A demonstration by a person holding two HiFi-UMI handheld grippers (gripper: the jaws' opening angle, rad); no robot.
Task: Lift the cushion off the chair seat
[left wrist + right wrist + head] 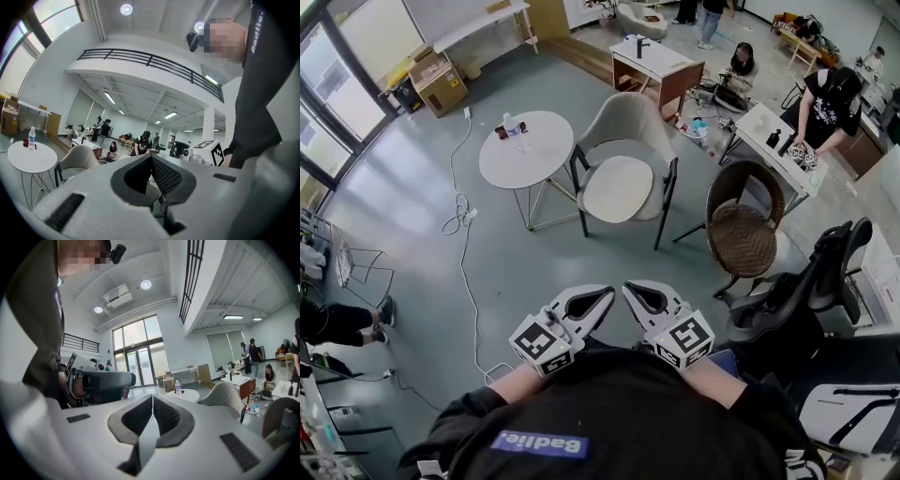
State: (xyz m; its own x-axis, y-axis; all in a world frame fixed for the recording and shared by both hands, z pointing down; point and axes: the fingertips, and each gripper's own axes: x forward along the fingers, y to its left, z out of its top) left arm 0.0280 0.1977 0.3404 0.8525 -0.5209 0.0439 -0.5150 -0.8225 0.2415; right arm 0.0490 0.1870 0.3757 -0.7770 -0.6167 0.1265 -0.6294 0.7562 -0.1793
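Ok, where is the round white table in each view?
Head view: round white table upper left of centre, beige chair on its right.
Left gripper view: table at the far left edge.
Right gripper view: table just right of centre.
Shared landmark: the water bottle standing on it.

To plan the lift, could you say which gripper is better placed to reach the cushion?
Right, narrowly: left gripper and right gripper are shut, empty, far from the cushion; the right's tip lies slightly nearer the chair.

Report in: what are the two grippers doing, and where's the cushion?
Left gripper shut, empty. Right gripper shut, empty. Cushion on chair seat, untouched. Table beside chair, not between.
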